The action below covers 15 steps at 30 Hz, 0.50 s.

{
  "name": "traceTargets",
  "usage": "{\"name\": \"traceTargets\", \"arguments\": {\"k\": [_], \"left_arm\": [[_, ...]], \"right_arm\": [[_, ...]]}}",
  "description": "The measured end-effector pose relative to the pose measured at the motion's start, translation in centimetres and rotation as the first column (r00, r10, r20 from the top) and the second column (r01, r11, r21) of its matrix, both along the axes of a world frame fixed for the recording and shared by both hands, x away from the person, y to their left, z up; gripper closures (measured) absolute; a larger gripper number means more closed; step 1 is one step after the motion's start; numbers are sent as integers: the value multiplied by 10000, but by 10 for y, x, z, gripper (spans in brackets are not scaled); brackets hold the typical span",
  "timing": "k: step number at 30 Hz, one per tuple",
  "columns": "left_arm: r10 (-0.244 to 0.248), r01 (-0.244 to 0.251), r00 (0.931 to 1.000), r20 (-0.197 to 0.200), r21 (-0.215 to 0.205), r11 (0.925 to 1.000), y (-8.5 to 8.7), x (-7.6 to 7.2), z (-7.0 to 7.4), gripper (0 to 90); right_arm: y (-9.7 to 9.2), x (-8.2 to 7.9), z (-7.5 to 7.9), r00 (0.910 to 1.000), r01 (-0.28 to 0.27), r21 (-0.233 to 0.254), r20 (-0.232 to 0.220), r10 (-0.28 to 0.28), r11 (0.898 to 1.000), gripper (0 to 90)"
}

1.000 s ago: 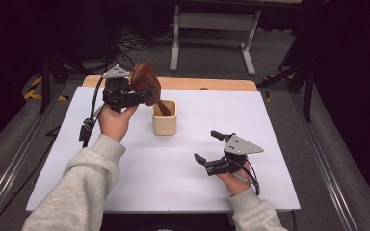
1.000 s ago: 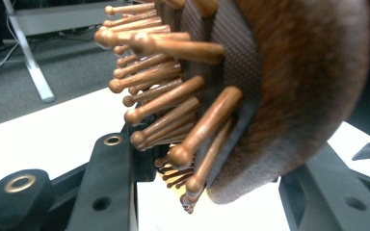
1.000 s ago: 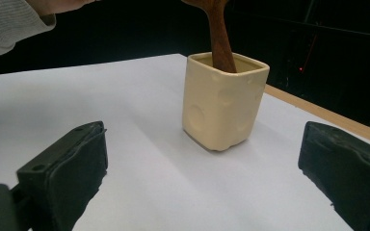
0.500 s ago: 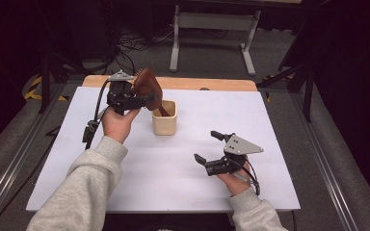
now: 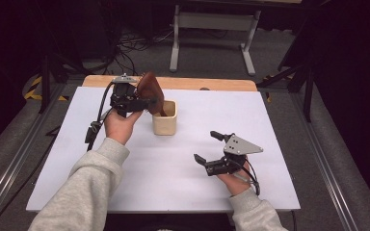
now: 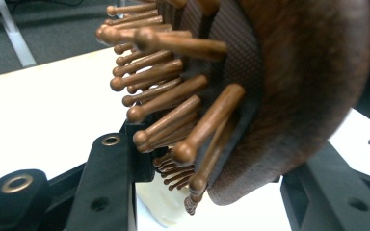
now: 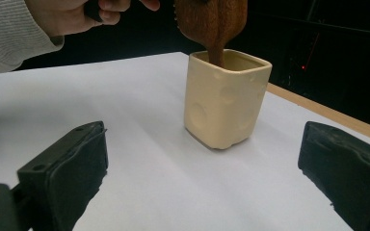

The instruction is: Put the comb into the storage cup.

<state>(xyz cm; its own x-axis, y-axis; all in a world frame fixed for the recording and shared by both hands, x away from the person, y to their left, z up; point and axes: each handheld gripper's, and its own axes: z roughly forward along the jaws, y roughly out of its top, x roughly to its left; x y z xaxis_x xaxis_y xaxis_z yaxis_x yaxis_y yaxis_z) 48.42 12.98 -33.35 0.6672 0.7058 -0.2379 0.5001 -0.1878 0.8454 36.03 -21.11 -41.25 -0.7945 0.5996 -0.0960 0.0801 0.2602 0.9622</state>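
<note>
A brown wooden hairbrush [image 5: 150,91] stands upright with its handle down inside a cream square cup [image 5: 165,120] on the white tabletop [image 5: 270,120]. My left gripper [image 5: 142,101] is shut on the brush head, one jaw against the peg bristles [image 6: 173,96] and the other behind the brush's back [image 6: 308,77]. The cup [image 6: 161,209] shows just below the brush. My right gripper [image 5: 206,146] rests open near the front right of the table, with nothing between its jaws. In the right gripper view it [image 7: 202,183] faces the cup [image 7: 226,101] and the brush [image 7: 212,19].
A wooden strip [image 5: 212,84] runs along the table's far edge. Behind it stand grey metal frame legs [image 5: 176,43], with cables on the dark floor. Metal rails [image 5: 327,159] flank the table. The person's left hand [image 7: 77,14] hovers above the cup's left side.
The left hand and the brush have shifted slightly right and down, with the handle staying in the cup. The right gripper has not moved.
</note>
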Motion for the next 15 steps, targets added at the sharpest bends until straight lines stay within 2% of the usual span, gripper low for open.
{"name": "traceTargets", "arguments": {"k": [7, 15], "left_arm": [[-17, 20, 9995, -303, 97, 10000, -1, 2, -3, 545], [88, -75, 9994, -332, 407, 9991, -3, 3, -6, 532]], "right_arm": [[0, 0, 0, 10000, 4, 5, -6, -4, 10000, 40], [0, 0, 0, 10000, -33, -3, -48, 33, 10000, 41]]}}
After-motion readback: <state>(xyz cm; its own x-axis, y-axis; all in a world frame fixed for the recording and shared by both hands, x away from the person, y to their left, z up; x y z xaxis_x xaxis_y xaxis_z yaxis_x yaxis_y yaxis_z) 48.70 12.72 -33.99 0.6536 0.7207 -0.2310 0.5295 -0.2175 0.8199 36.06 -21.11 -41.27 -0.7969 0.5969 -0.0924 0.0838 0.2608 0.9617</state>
